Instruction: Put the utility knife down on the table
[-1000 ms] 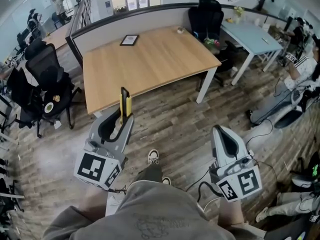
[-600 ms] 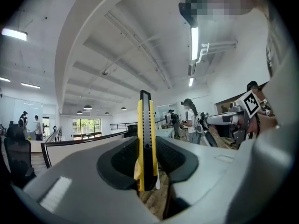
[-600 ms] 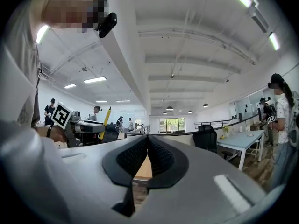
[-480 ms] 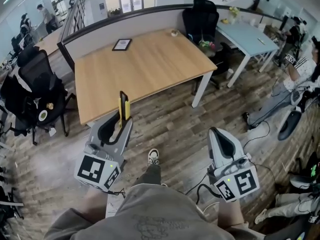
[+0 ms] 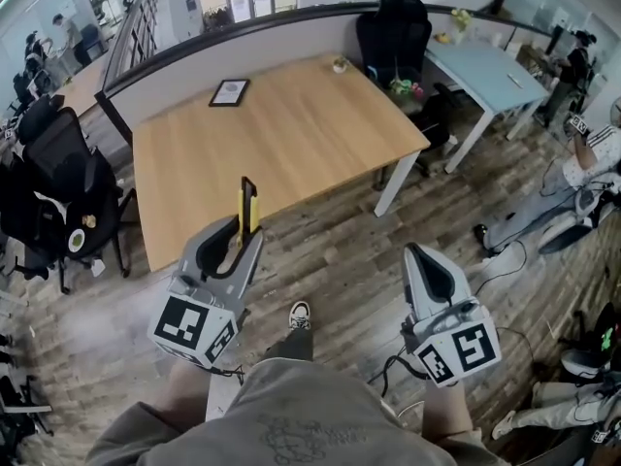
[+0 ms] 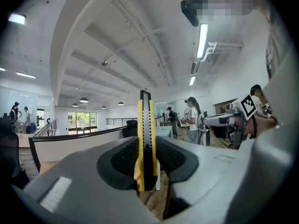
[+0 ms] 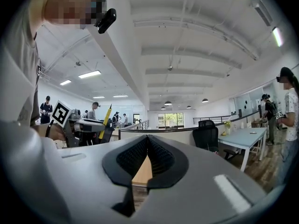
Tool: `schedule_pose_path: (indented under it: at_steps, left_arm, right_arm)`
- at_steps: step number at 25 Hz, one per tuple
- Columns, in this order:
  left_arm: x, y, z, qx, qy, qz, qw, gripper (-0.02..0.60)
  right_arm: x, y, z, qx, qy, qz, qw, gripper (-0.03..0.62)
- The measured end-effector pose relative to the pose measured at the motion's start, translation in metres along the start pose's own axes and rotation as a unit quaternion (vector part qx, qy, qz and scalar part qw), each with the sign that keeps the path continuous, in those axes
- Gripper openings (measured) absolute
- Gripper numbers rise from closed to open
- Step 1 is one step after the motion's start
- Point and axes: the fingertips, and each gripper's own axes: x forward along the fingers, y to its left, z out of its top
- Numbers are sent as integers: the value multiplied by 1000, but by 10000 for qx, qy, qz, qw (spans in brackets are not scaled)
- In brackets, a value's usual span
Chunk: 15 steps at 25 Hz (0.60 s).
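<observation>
The knife's [image 5: 247,205] lower end was hidden between the left gripper's [image 5: 241,239] pads. On the table [image 5: 291,144], the frame's [image 5: 229,92] print was too small to read, and a small thing [image 5: 339,64] at the table's far edge was too small to tell. Right of the table, a person [image 5: 585,168] was cut off by the picture's edge.

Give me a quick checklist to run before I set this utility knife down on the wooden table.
1. Grip on knife: ok. The utility knife stands upright, clamped between the left gripper jaws.
2. Blade retracted: cannot tell from these views.
3. Landing spot: ok. The near part of the table is bare; the framed picture lies toward its far edge.
4. Left gripper over the table: not ok. It appears to be over the floor, short of the near edge.
5. Right gripper out of the way: ok. Its jaws are together with nothing between them, off to the side.
</observation>
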Motion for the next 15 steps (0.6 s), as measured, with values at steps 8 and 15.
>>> schedule_pose_path:
  at_steps: [8,15]
  left_arm:
    - [81,76,-6,-29,119,-180,9998,110]
    - [132,128,-17,-121,163,-251,9995,110]
  right_arm:
    - [105,-35,3,6,135,-113,9998,11]
    - [177,-54,-4,34,245,-195,9995,11]
